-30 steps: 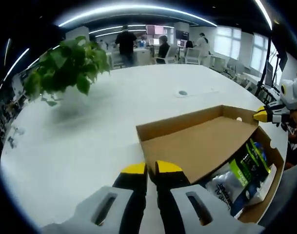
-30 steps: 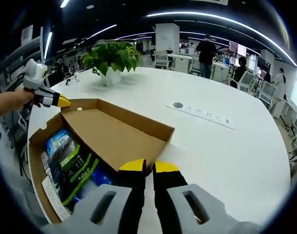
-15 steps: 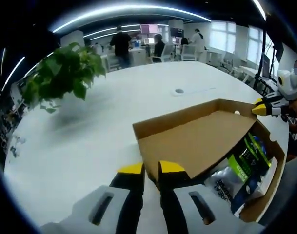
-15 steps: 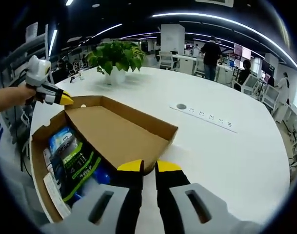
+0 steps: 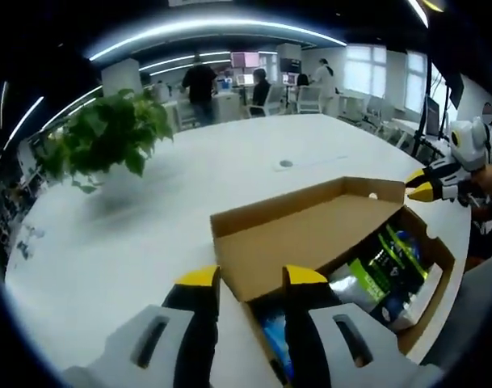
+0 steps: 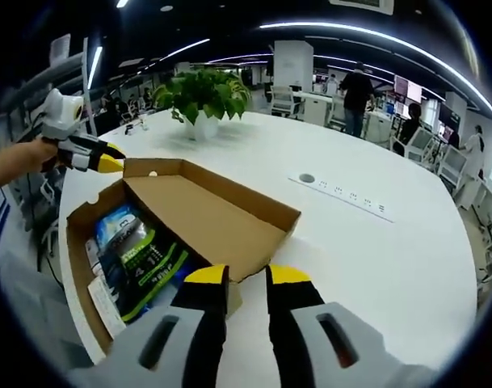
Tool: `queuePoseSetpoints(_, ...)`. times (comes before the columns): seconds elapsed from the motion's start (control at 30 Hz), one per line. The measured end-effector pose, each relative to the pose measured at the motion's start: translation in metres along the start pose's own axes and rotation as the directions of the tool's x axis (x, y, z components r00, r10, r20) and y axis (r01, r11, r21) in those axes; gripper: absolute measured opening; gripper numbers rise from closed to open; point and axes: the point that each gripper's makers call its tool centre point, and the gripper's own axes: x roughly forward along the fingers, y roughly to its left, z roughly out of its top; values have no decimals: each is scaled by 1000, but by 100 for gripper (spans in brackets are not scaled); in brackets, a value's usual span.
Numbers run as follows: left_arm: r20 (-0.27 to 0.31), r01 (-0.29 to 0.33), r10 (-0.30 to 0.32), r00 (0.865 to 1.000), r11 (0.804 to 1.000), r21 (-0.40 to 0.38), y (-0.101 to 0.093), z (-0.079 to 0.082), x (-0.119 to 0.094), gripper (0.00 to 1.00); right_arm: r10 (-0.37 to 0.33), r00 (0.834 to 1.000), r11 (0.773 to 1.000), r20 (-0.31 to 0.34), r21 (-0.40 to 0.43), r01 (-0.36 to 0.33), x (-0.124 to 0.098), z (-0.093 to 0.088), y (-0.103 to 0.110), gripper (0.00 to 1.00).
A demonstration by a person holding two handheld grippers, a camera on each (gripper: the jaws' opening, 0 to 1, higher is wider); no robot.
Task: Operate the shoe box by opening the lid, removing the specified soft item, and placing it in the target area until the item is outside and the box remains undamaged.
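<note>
Lying on the white table (image 5: pixel 132 234), the shoe box (image 6: pixel 80 234) has its lid (image 6: pixel 205 214) raised and tilted back, hinged along one long side. In the left gripper view the box's long axis runs from just ahead of the jaws away toward the upper right; in the right gripper view it runs from the jaws toward the upper left. The left gripper (image 5: pixel 250 279) sits at one end of the lid, jaws apart, with the lid's corner edge between the yellow tips; whether they touch it cannot be told. The right gripper (image 6: pixel 247 275) sits at the opposite end, jaws likewise apart, straddling the lid's near edge. Each gripper appears at the far end of the box in the other's view. Inside the box, below the lid, lie soft packaged items (image 6: pixel 136 259) in green, black and blue wrapping. Beyond the jaws stand a potted plant (image 6: pixel 203 97) and a power strip (image 6: pixel 342 198) set in the table.
</note>
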Motion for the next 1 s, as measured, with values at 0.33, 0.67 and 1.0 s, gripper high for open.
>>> queuePoseSetpoints(0.33,-2,34,-34,999,999,-3,-26,-11,-16,27,51,999,999,-9,10,-51,-14,-1,18,17)
queuePoseSetpoints(0.67,-36,75,-75,997,997,1,-53,-32,-25,31,102,993,995,-54,2,-102,-15,-11,43,18)
queuePoseSetpoints(1.0,-87,105,-101,991,993,45,-71,-49,-28,34,159,981,987,-107,-7,-161,-5,-22,70,17)
